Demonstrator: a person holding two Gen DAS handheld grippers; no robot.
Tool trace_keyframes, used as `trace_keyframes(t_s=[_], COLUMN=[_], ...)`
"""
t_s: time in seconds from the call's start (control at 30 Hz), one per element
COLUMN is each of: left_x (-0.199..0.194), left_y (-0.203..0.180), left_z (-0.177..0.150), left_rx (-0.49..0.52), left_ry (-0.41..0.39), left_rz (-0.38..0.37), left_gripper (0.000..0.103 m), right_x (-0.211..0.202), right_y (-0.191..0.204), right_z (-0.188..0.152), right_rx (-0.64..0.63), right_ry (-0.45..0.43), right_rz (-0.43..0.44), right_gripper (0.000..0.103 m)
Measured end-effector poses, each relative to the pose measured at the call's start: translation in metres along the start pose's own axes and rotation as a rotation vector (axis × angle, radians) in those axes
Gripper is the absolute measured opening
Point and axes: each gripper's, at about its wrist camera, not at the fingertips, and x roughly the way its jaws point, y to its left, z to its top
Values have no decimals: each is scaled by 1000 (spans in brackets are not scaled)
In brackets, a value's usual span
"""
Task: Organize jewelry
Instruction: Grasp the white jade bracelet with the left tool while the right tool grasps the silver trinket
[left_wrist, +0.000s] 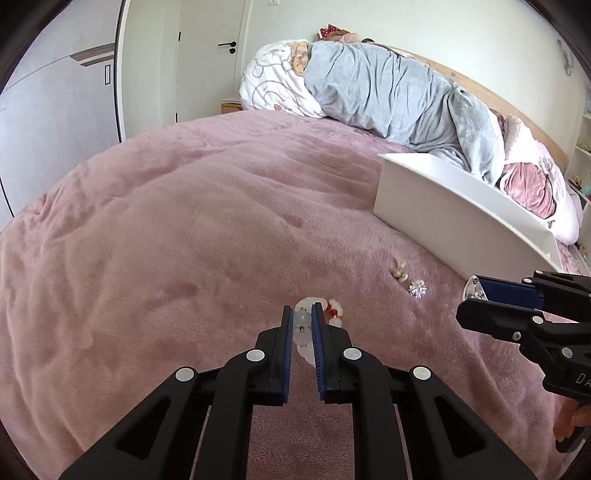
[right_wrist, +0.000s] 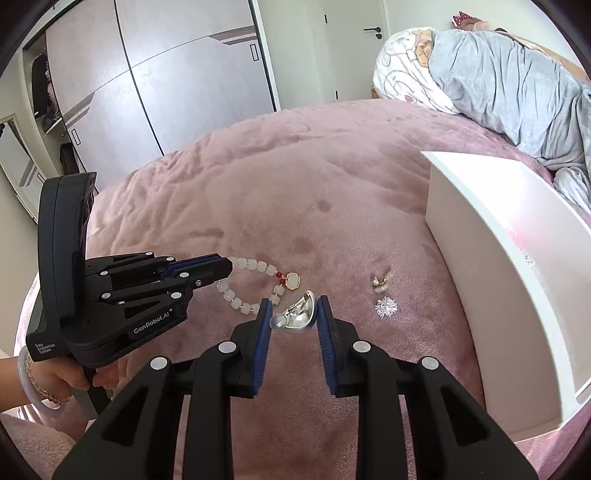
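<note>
A white bead bracelet (right_wrist: 251, 284) with red beads and a pale pendant lies on the pink blanket (right_wrist: 295, 184). My left gripper (left_wrist: 301, 314) is shut on the bracelet (left_wrist: 302, 325); in the right wrist view the left gripper (right_wrist: 225, 271) pinches the bracelet's left end. My right gripper (right_wrist: 294, 308) is shut on a silver earring (right_wrist: 299, 315) and holds it just above the blanket; in the left wrist view the right gripper (left_wrist: 476, 291) is at the right edge. A small gold earring (right_wrist: 380, 282) and a silver starburst piece (right_wrist: 386, 306) lie loose to the right.
A white open box (right_wrist: 498, 258) stands on the bed to the right of the jewelry. Grey and patterned bedding (left_wrist: 388, 92) is piled at the head of the bed. Wardrobe doors (right_wrist: 166, 74) and a door are behind.
</note>
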Motion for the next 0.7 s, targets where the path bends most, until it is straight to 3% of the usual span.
trace_keyframes(t_s=[0.37,0.7], left_x=[-53,-74], left_y=[-13,-58], left_z=[52,97], left_rx=[33,97], left_ry=[-135,-173], left_rz=[-28,-114], left_gripper=[15,15], right_x=[-66,-122], right_y=[4,-41], right_z=[22,39], right_rx=[-61,-5], right_ry=[-131,-245], right_rz=[-101,-205], right_gripper=[25,25])
